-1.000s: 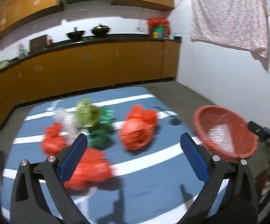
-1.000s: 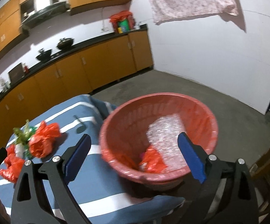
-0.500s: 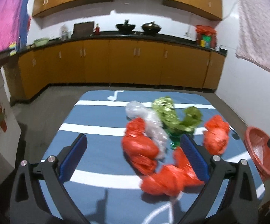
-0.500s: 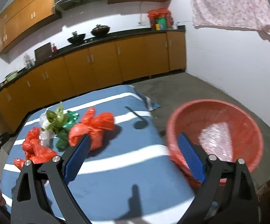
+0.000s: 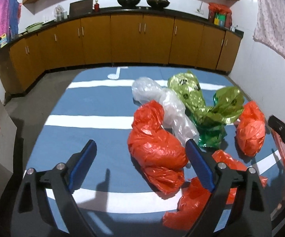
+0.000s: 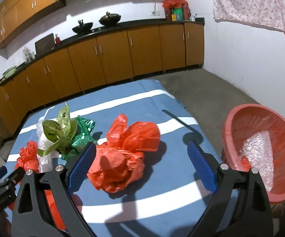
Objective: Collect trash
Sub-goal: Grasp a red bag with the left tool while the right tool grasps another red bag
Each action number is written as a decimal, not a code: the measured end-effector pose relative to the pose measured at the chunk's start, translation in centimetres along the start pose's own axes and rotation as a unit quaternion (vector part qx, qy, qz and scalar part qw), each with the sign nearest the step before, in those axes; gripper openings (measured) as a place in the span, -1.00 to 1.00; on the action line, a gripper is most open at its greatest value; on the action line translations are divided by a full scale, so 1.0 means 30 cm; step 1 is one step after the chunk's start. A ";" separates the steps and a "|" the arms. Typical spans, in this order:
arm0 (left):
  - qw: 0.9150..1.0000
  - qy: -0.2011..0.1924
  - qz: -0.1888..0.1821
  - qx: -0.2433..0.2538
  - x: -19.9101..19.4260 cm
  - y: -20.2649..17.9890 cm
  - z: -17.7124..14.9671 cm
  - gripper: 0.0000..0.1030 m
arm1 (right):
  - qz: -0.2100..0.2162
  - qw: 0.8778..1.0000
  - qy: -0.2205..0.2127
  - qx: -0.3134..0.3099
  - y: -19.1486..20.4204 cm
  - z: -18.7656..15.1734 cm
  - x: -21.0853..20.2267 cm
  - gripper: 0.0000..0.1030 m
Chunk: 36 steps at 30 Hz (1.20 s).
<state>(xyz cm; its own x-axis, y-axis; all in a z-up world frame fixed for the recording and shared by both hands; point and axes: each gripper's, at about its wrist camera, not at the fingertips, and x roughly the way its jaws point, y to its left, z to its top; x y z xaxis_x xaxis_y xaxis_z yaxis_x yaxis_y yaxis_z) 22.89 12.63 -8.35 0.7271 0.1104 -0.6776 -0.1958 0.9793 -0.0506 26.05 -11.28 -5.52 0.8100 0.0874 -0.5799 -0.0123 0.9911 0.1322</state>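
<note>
Your left tongs [image 5: 140,158] hang wide over the blue, white-striped surface [image 5: 95,138], their jaws having just been closing a little with nothing between them but bare cloth; the right pad's tip overlaps the edge of a big red bag [image 5: 154,146] in the left wrist view, though contact cannot be told. Behind that bag lies a clear bag [image 5: 162,102], and to its right a yellow-green bag [image 5: 193,96] printed with paw marks, atop a darker green bag [image 5: 211,136]. Another red bag [image 5: 250,130] sits further right, and a flatter red bag [image 5: 193,203] lies partly hidden behind your left tongs' right arm. Your right tongs [image 6: 140,164] also stand wide and hold nothing, hanging above a crumpled red bag [image 6: 122,158] that lies on the surface between the blue pads in that view; whether the pads touch it cannot be told. Left of it in the right wrist view, the green bags [image 6: 67,136] and the clear bag cluster together, with a small red bag [image 6: 28,156] beside them. At the right edge, off the surface, a red basin [image 6: 260,144] holds bubble wrap [image 6: 258,154] and a scrap of red plastic. Wooden cabinets [image 6: 112,59] under a dark counter line the wall behind, with two woks [image 5: 142,0] on top.
</note>
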 end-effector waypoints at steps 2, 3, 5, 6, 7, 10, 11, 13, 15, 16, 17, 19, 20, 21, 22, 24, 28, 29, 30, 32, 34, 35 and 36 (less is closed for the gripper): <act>1.000 0.006 -0.003 0.002 0.019 -0.005 -0.001 0.74 | -0.002 1.000 0.010 -0.010 0.028 -0.003 0.024 0.81; 1.000 0.009 -0.003 0.002 0.028 -0.008 -0.001 0.74 | -0.002 1.000 0.015 -0.014 0.039 -0.006 0.034 0.81; 1.000 0.013 -0.004 0.001 0.042 -0.010 0.002 0.73 | -0.001 0.999 0.025 -0.024 0.061 -0.012 0.055 0.81; 1.000 0.015 -0.006 0.000 0.048 -0.009 0.002 0.70 | -0.003 0.999 0.029 -0.030 0.072 -0.018 0.065 0.81; 1.000 0.016 -0.006 0.000 0.054 -0.012 0.006 0.67 | -0.005 0.999 0.034 -0.037 0.082 -0.024 0.075 0.81; 1.000 0.028 -0.003 0.001 0.079 -0.011 0.007 0.54 | -0.004 0.998 0.052 -0.047 0.096 -0.033 0.100 0.72; 1.000 0.031 -0.003 0.000 0.088 -0.009 0.009 0.49 | -0.002 0.997 0.056 -0.046 0.091 -0.032 0.103 0.62; 0.999 0.036 -0.002 -0.006 0.102 0.005 0.010 0.45 | 0.002 0.997 0.062 -0.041 0.082 -0.026 0.115 0.52; 0.999 0.039 -0.001 -0.013 0.109 0.018 0.012 0.38 | 0.009 0.997 0.070 -0.037 0.075 -0.024 0.124 0.39; 0.999 0.040 -0.002 -0.017 0.114 0.026 0.014 0.36 | 0.011 0.997 0.074 -0.037 0.073 -0.024 0.128 0.34; 0.999 0.042 -0.003 -0.022 0.119 0.034 0.016 0.33 | 0.013 0.996 0.076 -0.036 0.072 -0.026 0.130 0.30; 0.999 0.045 -0.005 -0.025 0.127 0.043 0.018 0.22 | 0.017 0.996 0.078 -0.036 0.073 -0.028 0.131 0.24; 0.999 0.047 -0.008 -0.026 0.133 0.047 0.020 0.12 | 0.020 0.996 0.078 -0.037 0.073 -0.029 0.130 0.19; 0.999 0.048 -0.008 -0.025 0.137 0.048 0.021 0.05 | 0.023 0.996 0.079 -0.039 0.074 -0.030 0.128 0.17; 0.999 0.047 -0.010 -0.025 0.139 0.050 0.021 0.04 | 0.025 0.996 0.078 -0.041 0.075 -0.030 0.125 0.13; 0.999 0.043 -0.014 -0.026 0.136 0.053 0.019 -0.02 | 0.027 0.996 0.076 -0.044 0.075 -0.032 0.118 0.10; 0.999 0.034 -0.022 -0.029 0.121 0.060 0.015 -0.04 | 0.031 0.996 0.074 -0.048 0.070 -0.040 0.099 0.09; 0.999 0.032 -0.022 -0.030 0.117 0.062 0.014 -0.04 | 0.032 0.996 0.074 -0.048 0.067 -0.041 0.097 0.09; 0.999 0.030 -0.022 -0.031 0.111 0.065 0.014 -0.04 | 0.033 0.996 0.073 -0.048 0.066 -0.044 0.093 0.09; 0.999 0.027 -0.022 -0.032 0.103 0.069 0.014 -0.04 | 0.036 0.996 0.071 -0.050 0.064 -0.049 0.079 0.09; 0.999 0.024 -0.022 -0.032 0.090 0.072 0.012 -0.05 | 0.038 0.996 0.069 -0.050 0.059 -0.052 0.064 0.08; 0.999 0.020 -0.022 -0.031 0.079 0.074 0.013 -0.05 | 0.039 0.996 0.068 -0.050 0.055 -0.049 0.061 0.07; 0.999 0.018 -0.021 -0.030 0.071 0.076 0.011 -0.06 | 0.040 0.996 0.067 -0.050 0.052 -0.050 0.054 0.07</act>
<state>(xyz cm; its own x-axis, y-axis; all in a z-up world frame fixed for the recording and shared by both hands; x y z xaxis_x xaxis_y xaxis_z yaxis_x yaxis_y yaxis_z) 24.21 15.16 -9.66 0.7119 0.0616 -0.6996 -0.2049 0.9710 -0.1229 26.45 -9.44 -7.45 0.7186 0.1714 -0.6740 -0.1366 0.9851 0.1049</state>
